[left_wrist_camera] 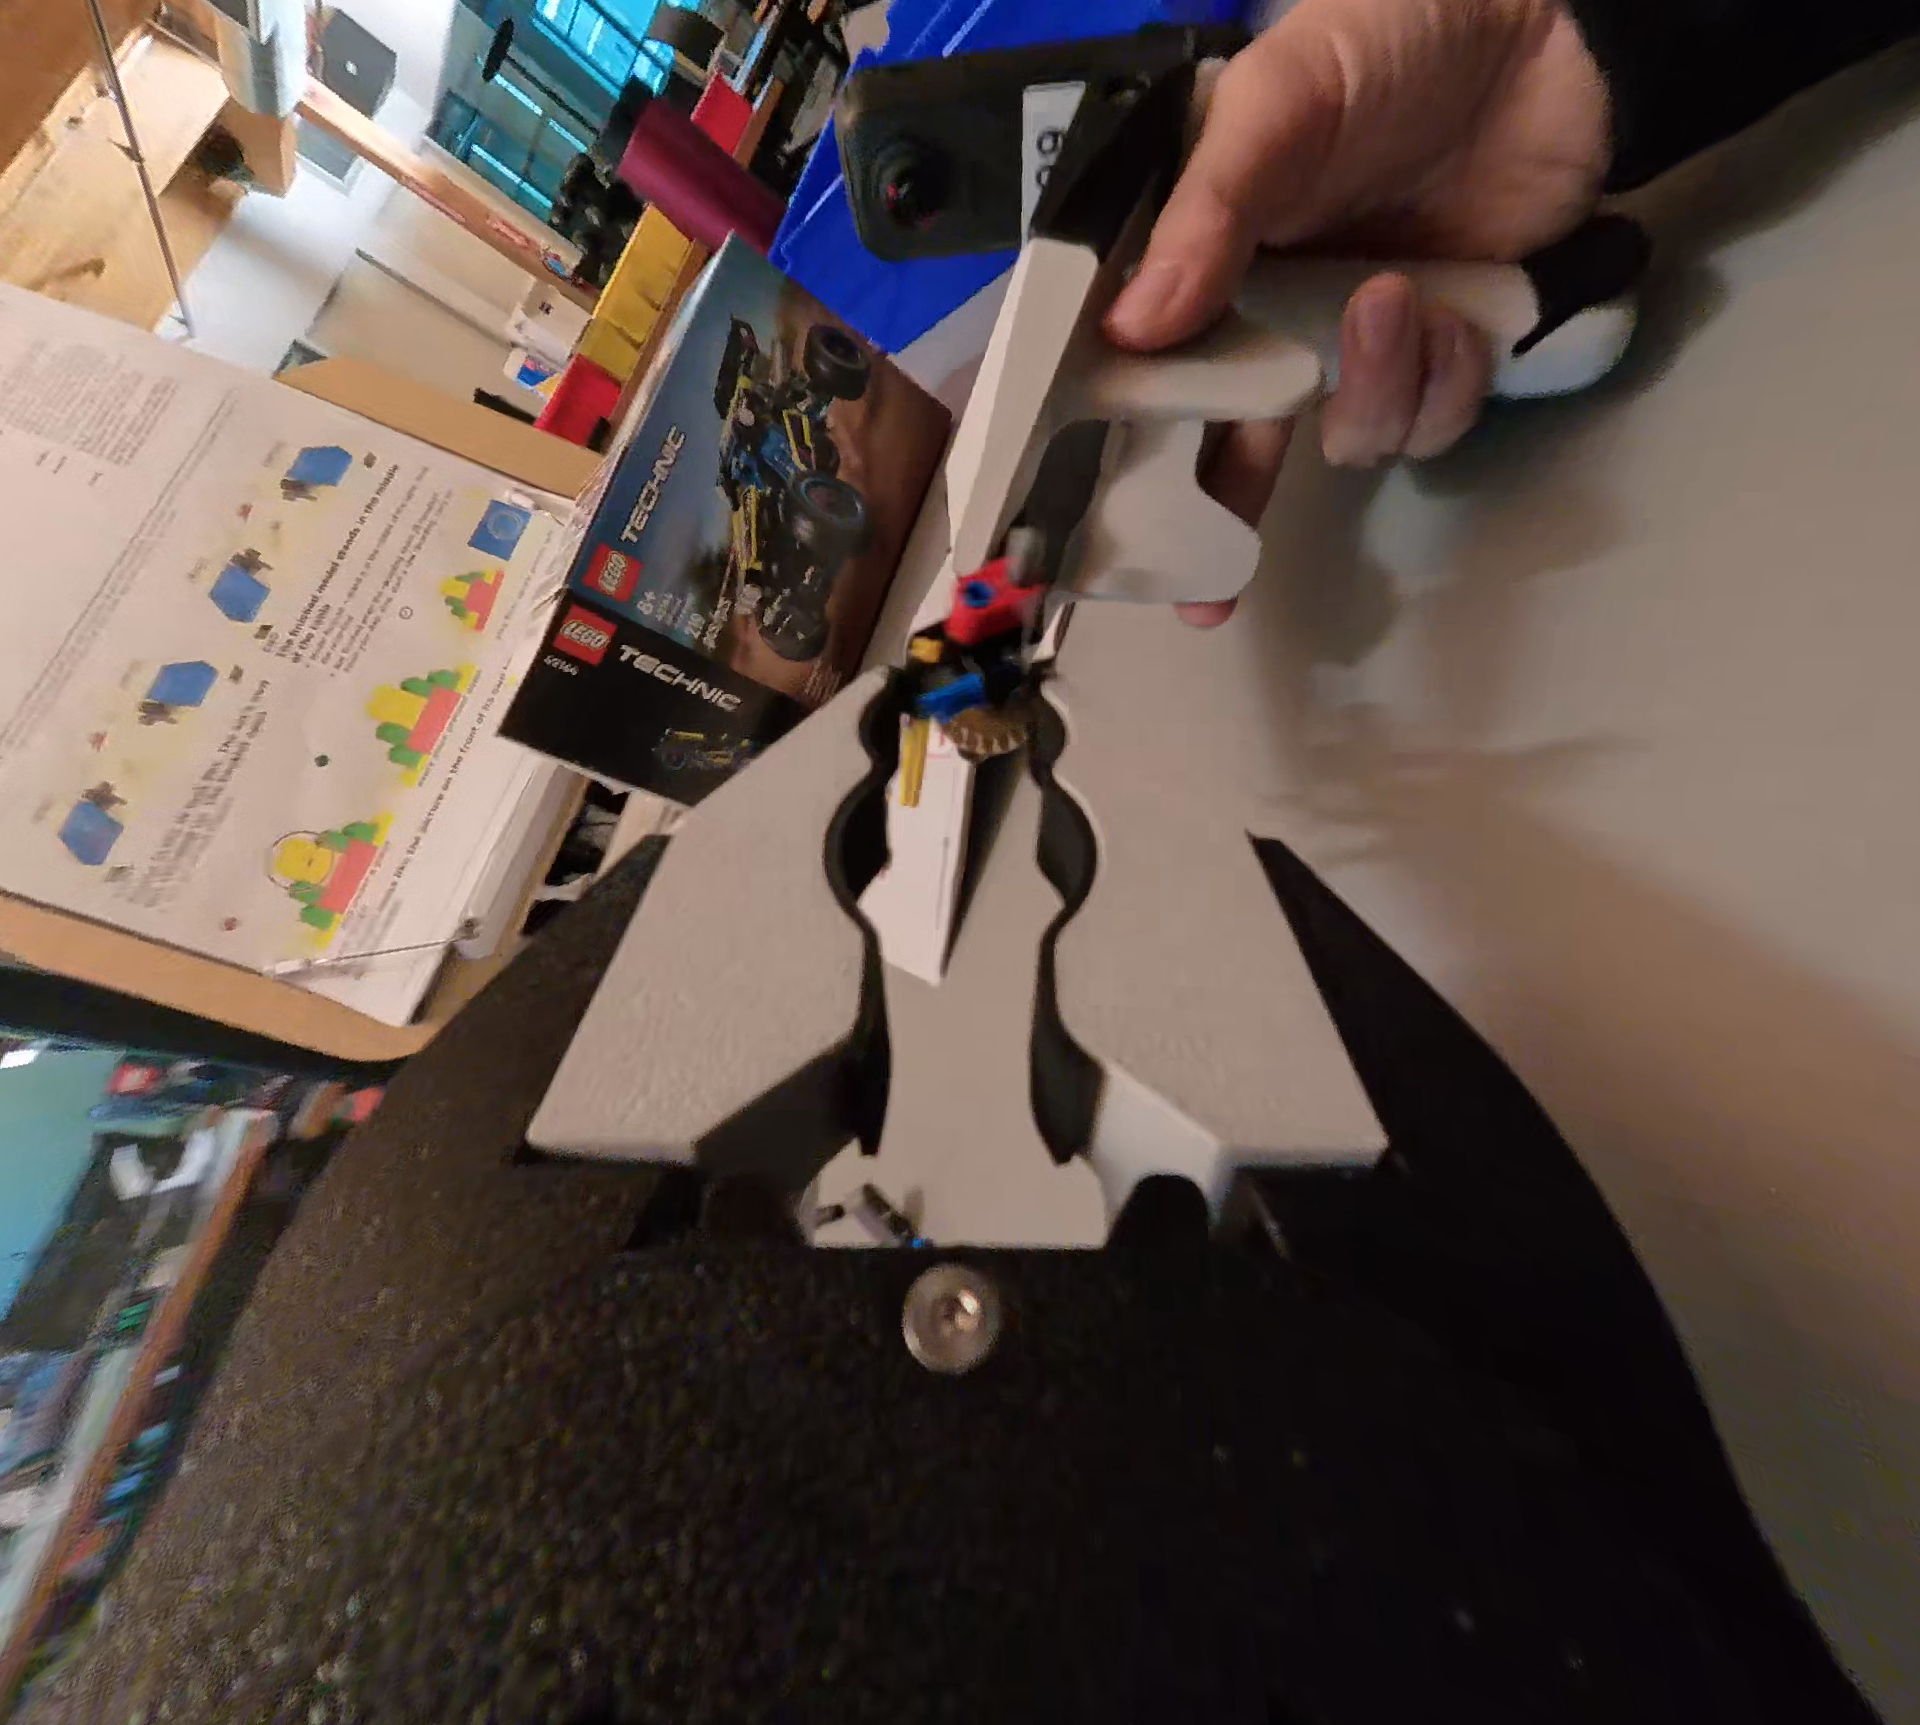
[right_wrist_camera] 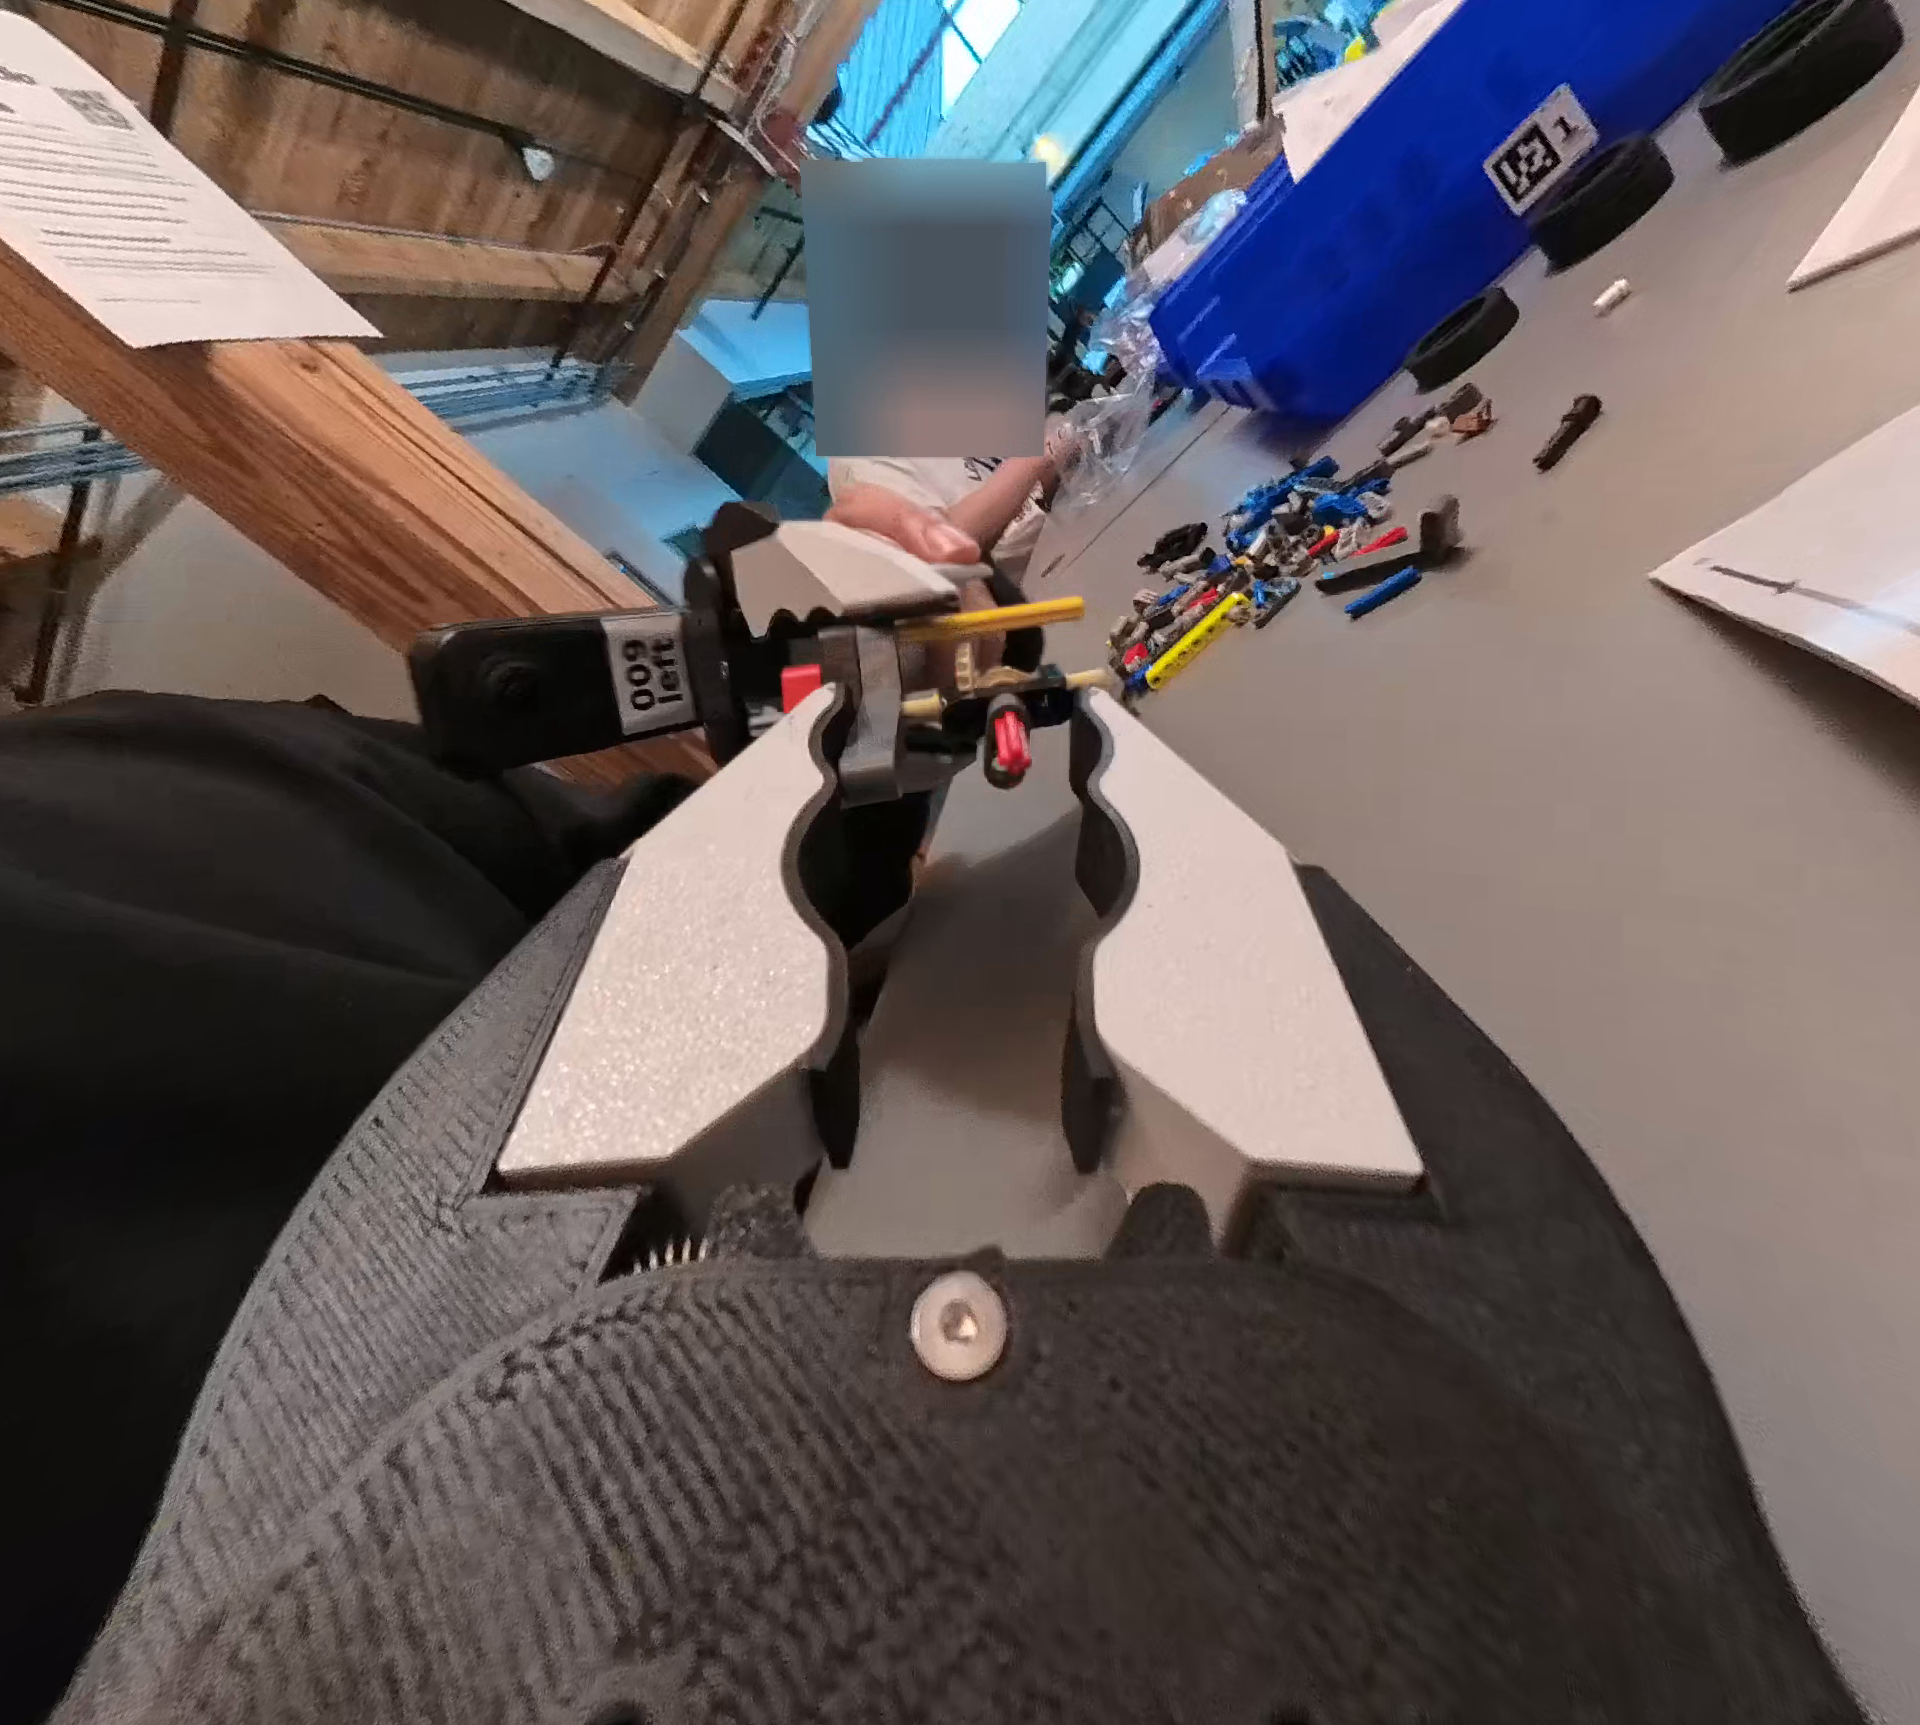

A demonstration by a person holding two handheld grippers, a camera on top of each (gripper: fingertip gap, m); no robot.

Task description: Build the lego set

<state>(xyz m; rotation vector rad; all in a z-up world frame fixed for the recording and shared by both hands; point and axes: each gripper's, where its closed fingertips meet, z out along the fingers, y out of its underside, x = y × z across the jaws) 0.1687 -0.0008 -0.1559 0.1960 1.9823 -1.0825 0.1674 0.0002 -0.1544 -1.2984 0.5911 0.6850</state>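
Small lego assembly pinched at left gripper tips for steadying; right gripper part-open around it, grip unclear; loose parts far right

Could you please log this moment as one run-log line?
left gripper: shut on lego assembly | right gripper: at assembly, grip unclear | loose parts: on table

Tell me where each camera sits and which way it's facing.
Left wrist view: on the left gripper, looking along its fingers at the lego assembly, the right gripper and its hand.
Right wrist view: on the right gripper, facing the left gripper over the table.
Shared: the assembly between both grippers.
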